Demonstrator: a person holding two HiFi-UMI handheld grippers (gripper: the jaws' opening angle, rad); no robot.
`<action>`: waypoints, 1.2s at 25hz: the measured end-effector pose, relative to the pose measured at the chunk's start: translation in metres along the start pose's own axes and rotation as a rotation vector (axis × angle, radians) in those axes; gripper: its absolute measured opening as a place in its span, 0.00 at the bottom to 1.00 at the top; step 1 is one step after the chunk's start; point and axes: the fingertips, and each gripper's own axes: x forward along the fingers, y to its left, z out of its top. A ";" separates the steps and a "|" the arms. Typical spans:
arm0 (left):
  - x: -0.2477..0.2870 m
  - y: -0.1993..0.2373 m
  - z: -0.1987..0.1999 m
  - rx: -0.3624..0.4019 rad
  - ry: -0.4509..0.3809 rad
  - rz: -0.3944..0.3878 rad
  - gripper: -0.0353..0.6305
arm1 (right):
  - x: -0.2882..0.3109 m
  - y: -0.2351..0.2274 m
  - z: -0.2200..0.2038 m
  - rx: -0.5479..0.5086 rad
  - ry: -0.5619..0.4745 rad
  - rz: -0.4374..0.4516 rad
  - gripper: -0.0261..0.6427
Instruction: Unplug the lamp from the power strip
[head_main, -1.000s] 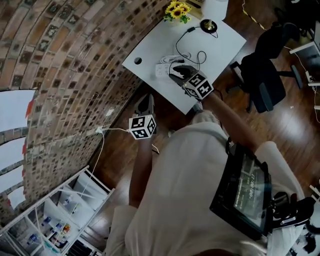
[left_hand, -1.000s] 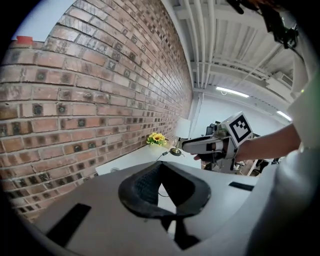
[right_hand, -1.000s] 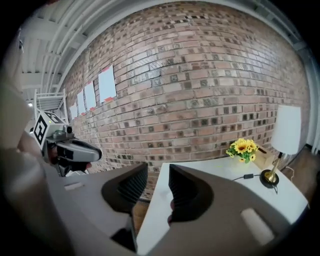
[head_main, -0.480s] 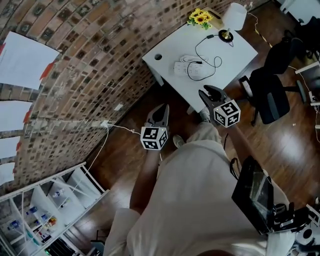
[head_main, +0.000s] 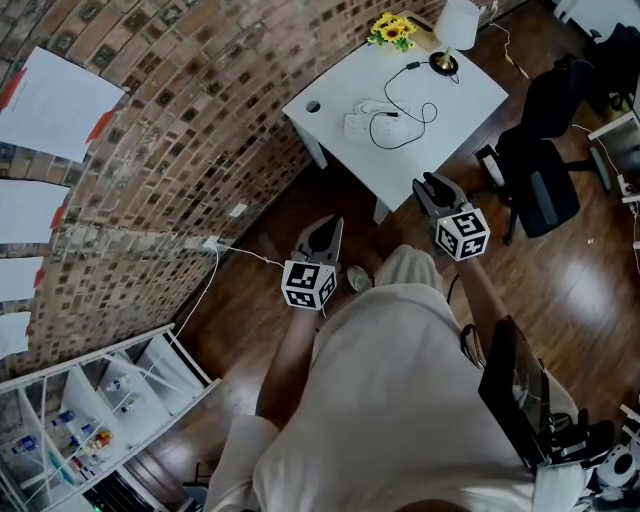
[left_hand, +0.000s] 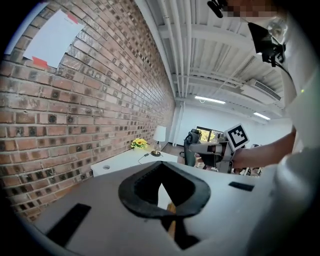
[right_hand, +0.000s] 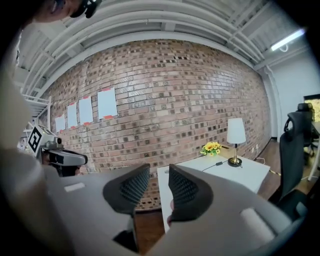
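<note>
**Left gripper** (head_main: 327, 228) fingers (left_hand: 129, 189) closed, empty; **right gripper** (head_main: 430, 185) fingers parted, closing on nothing. Lamp (head_main: 458, 22) and power strip (head_main: 357, 126) sit on the worktop (head_main: 470, 95), well beyond both — a hasty reach could snag the cord (head_main: 395, 88), toppling the lamp.

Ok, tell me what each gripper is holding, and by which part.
Nothing is held. The left gripper has its jaws together, empty; the right gripper is closing its jaws with nothing between them.
</note>
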 end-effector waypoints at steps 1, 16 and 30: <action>-0.004 -0.004 -0.002 0.006 0.000 0.008 0.06 | -0.007 -0.002 -0.003 -0.003 0.000 -0.001 0.20; -0.042 -0.142 -0.041 0.000 0.058 0.105 0.06 | -0.163 -0.026 -0.007 -0.137 -0.019 0.023 0.19; -0.086 -0.260 -0.097 -0.067 0.084 0.171 0.06 | -0.277 -0.028 -0.065 -0.134 0.037 0.072 0.19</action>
